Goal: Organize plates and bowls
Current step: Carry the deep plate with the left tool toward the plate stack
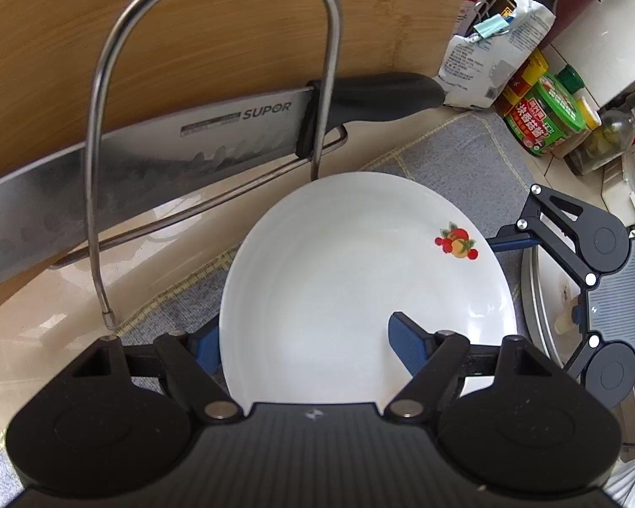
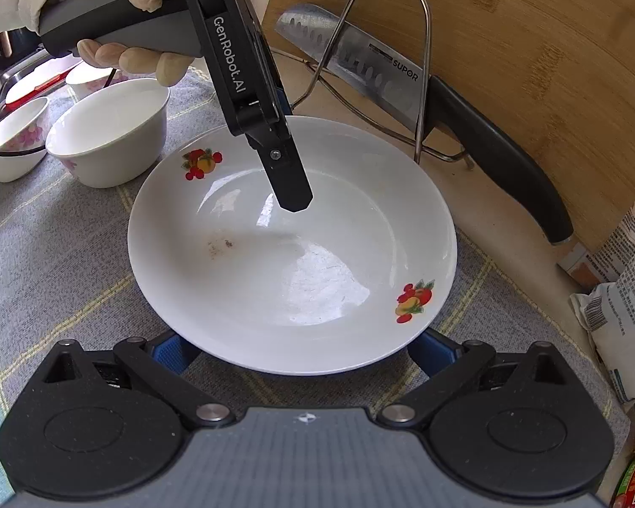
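The white plate (image 2: 292, 249) fills the frame's centre on the grey cloth (image 2: 63, 262), its rim pinched between the left gripper's (image 1: 305, 347) blue fingers, while the right gripper (image 2: 300, 353) spreads open beneath its near edge.

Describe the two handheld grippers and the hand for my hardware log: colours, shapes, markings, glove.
Both the left gripper and right gripper share black linkage arms with silver pivot pins, round black discs, a ribbed grey body bearing a small white logo, and blue ribbed pads. The right wrist view shows white "GenRobot.AI" lettering on the left unit's black side and a grey handle held by a beige-gloved hand.
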The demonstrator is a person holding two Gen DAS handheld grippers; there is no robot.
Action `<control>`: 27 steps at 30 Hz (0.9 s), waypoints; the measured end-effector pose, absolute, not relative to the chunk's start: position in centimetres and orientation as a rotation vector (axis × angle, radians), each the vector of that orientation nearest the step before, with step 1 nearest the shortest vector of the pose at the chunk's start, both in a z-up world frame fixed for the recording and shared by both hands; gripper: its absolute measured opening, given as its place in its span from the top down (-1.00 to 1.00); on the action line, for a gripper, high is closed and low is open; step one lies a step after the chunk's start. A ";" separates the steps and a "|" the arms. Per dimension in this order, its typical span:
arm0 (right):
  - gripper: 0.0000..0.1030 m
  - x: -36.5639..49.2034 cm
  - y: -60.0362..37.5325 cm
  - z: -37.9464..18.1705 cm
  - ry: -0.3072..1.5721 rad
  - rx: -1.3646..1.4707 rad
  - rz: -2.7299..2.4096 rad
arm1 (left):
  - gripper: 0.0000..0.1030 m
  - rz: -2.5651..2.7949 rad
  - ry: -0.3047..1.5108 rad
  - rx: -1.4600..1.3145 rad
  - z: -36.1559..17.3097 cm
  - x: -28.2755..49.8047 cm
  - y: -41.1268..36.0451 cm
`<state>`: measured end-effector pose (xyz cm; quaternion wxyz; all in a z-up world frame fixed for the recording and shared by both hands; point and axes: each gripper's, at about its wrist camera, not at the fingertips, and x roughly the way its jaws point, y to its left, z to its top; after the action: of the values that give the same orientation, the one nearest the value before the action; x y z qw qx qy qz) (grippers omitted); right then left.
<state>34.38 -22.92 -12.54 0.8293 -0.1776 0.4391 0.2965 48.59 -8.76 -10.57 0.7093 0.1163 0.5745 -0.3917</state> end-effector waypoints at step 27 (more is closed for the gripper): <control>-1.00 33.5 -22.6 -11.2 0.895 -0.385 0.609 | -0.51 -0.868 1.222 0.273 -8.9 47.6 -8.1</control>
<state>33.49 -22.58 -11.18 0.8396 -0.1819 0.4232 0.2878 47.57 -8.07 -8.95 0.7235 0.1239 0.5538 -0.3931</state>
